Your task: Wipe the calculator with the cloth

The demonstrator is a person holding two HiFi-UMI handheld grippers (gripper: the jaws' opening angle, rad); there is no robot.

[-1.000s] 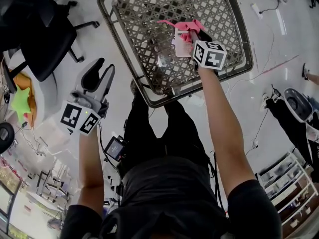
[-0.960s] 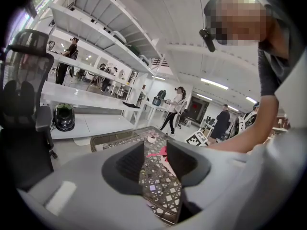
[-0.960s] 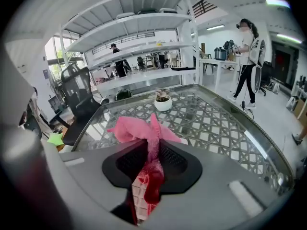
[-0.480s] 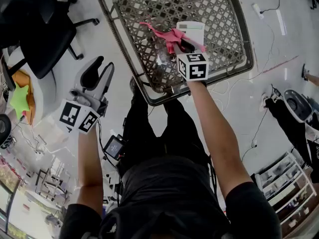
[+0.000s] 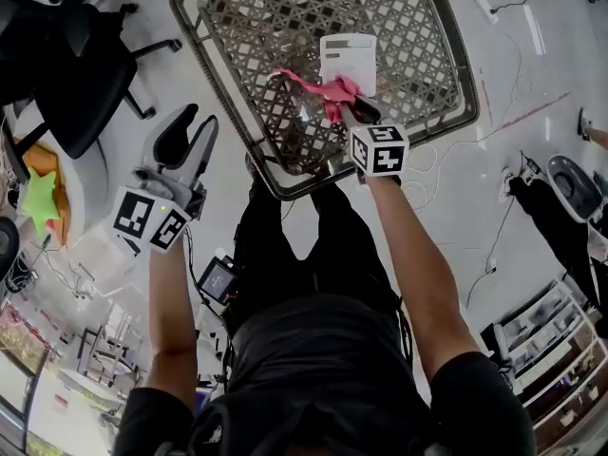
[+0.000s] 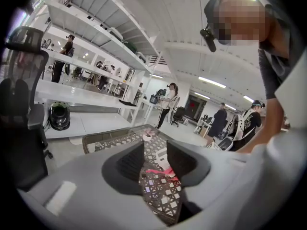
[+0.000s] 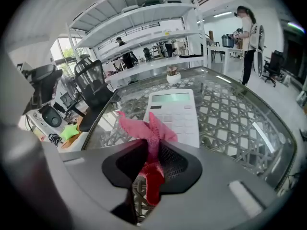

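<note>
While the right gripper (image 5: 348,108) pinches the pink cloth (image 5: 317,85) at the calculator (image 5: 348,59)'s near edge and the left gripper (image 5: 193,133) gapes empty, wiping seems underway, and the next move calls for sweeping the cloth farther across the keys.

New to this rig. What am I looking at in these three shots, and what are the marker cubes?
There is no robot here. A person holds tongs in each hand, and the marker cubes are part of them. The head view looks steeply down from a camera on the person's head. The other two views come from cameras riding on each tool, looking along its jaws. A white calculator lies flat on a glass-topped lattice table. The right tongs are shut on a pink cloth at the calculator's near edge. The left tongs are open and empty, off to the side of the table.
</note>
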